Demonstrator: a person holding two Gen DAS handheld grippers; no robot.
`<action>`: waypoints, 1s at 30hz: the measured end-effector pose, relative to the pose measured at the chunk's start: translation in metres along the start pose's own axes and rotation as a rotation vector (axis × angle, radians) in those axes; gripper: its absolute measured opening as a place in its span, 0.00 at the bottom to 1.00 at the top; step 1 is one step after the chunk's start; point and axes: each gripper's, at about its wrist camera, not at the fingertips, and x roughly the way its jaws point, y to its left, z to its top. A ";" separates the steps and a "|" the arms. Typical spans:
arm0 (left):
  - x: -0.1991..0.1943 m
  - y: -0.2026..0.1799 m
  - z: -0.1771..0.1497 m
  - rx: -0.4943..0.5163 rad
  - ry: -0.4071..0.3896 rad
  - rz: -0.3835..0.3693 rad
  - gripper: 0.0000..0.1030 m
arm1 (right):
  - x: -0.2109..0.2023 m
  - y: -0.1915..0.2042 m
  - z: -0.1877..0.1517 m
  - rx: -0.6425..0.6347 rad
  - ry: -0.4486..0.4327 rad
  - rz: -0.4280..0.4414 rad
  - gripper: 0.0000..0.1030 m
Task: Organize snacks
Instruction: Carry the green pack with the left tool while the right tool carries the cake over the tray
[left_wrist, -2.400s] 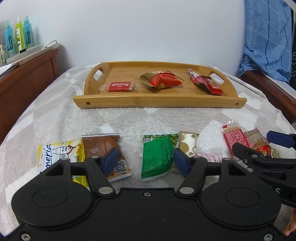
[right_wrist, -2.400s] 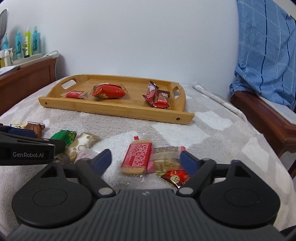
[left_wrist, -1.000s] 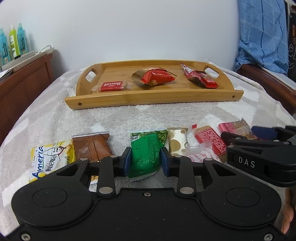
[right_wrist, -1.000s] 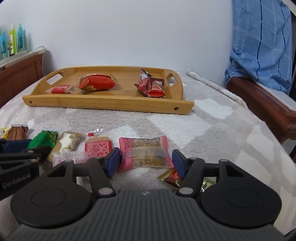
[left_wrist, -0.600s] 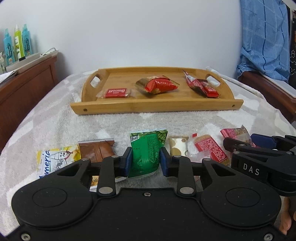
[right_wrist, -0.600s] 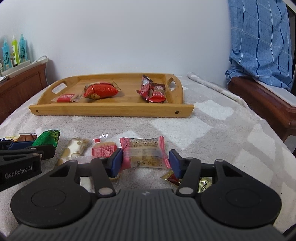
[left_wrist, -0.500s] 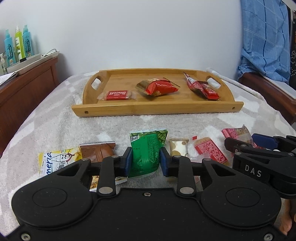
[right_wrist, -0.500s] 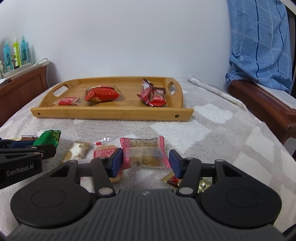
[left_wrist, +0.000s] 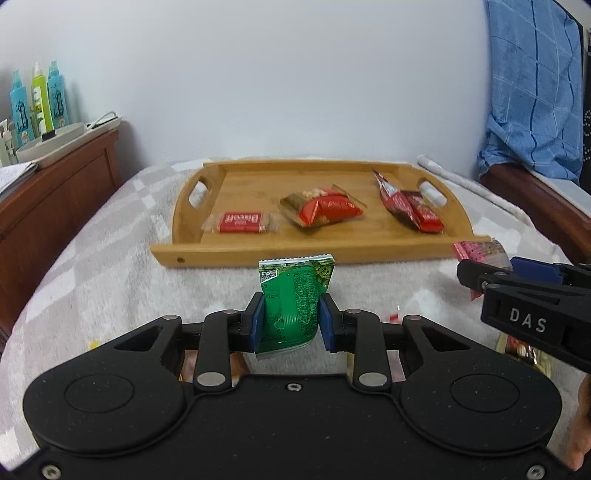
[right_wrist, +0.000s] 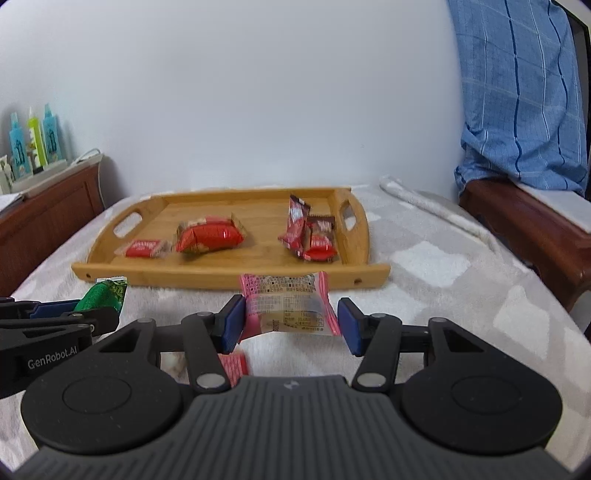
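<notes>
Left wrist view shows your left gripper (left_wrist: 291, 320) clamped on the green snack packet (left_wrist: 294, 305), its blue pads squeezing both sides, the packet raised above the grey blanket (left_wrist: 110, 266). Your right gripper (right_wrist: 290, 322) grips the pink wrapped cake (right_wrist: 289, 303) by its edges, also clear of the blanket. Beyond both, the wooden tray (left_wrist: 258, 254) lies far across the bed with a red biscuit pack (left_wrist: 242, 222) at left, a red pouch (left_wrist: 325, 210) in the middle and two red bars (left_wrist: 412, 210) at right.
</notes>
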 end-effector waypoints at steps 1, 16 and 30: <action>0.000 0.001 0.004 -0.002 -0.005 0.001 0.28 | 0.001 0.000 0.004 -0.001 -0.006 0.002 0.55; 0.035 0.021 0.056 -0.031 -0.022 -0.008 0.28 | 0.048 0.007 0.041 -0.001 0.057 0.108 0.55; 0.115 0.062 0.119 -0.049 0.010 0.003 0.28 | 0.109 0.013 0.061 0.011 0.152 0.167 0.55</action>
